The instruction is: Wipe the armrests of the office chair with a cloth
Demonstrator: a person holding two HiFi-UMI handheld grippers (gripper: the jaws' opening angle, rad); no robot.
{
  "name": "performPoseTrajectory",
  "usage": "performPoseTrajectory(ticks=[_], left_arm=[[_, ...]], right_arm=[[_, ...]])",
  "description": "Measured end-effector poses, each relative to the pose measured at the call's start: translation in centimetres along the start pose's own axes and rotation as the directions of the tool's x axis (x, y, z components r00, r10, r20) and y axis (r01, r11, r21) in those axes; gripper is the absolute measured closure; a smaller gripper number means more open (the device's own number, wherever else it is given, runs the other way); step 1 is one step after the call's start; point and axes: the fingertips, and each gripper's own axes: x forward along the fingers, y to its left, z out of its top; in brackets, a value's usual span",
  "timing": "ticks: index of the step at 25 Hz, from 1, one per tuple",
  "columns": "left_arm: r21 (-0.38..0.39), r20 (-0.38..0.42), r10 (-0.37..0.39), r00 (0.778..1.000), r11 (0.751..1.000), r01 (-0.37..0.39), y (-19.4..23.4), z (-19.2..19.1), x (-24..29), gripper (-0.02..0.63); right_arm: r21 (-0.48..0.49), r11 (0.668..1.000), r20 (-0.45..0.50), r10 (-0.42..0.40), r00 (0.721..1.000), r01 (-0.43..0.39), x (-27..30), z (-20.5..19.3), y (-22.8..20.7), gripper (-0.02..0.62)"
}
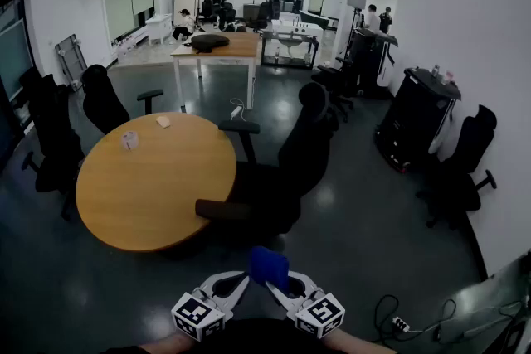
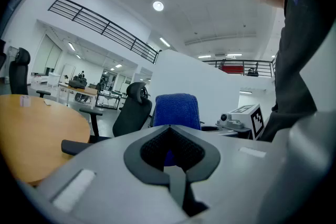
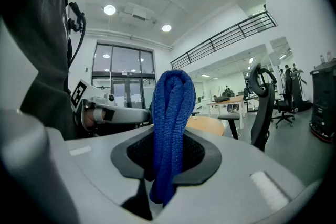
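Head view: we stand back from a black high-backed office chair (image 1: 303, 149) set against a round wooden counter (image 1: 141, 195), with both grippers held low in front of us.
Cloth: a folded blue knitted cloth (image 1: 268, 265) rises between the two gripper tips, well apart from the chair.
Right gripper (image 1: 275, 284): in the right gripper view its jaws are closed on the cloth. The cloth runs up through the dark pads and stands above them in a doubled fold.
Left gripper (image 2: 169, 127): in the left gripper view its jaws meet along a seam, with nothing caught between them that we can see. The cloth stands just beyond their tips, and we cannot tell whether they touch it.
Armrests: the near black padded armrest (image 1: 222, 210) juts out beside the counter's edge. The far armrest (image 1: 239, 127) shows beyond it, past the counter's rim. The cloth touches neither.
Step in hand: we judge this to be the carry, with the cloth secured and the wiping not yet begun.
Next move: we reckon it calls for closing in on the chair and lowering the right gripper until the cloth's broad face lies flat on the near armrest's top, then stroking along its length. The left gripper looks free to steady the chair, which may roll or swivel under pressure.
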Motion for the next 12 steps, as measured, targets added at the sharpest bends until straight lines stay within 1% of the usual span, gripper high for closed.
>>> performPoseTrajectory(ticks=[4, 9, 12], left_arm=[[0.001, -0.006, -0.003, 1.000, 1.000, 0.003, 0.0, -0.3, 0.8, 0.594], [0.003, -0.017, -0.005, 1.000, 1.000, 0.005, -0.3, -0.5, 2.0, 0.594], [0.005, -0.025, -0.001, 1.000, 1.000, 0.001, -0.7, -0.6, 2.8, 0.594]], right_arm=[[-0.017, 1.000, -0.013, 0.002, 1.000, -0.002, -0.1, -0.4, -0.7, 0.500], [-0.008, 1.000, -0.010, 0.000, 1.000, 0.000, -0.7, -0.5, -1.9, 0.500], [0.016, 1.000, 0.003, -0.003, 1.000, 0.003, -1.3, -0.4, -2.9, 0.499]])
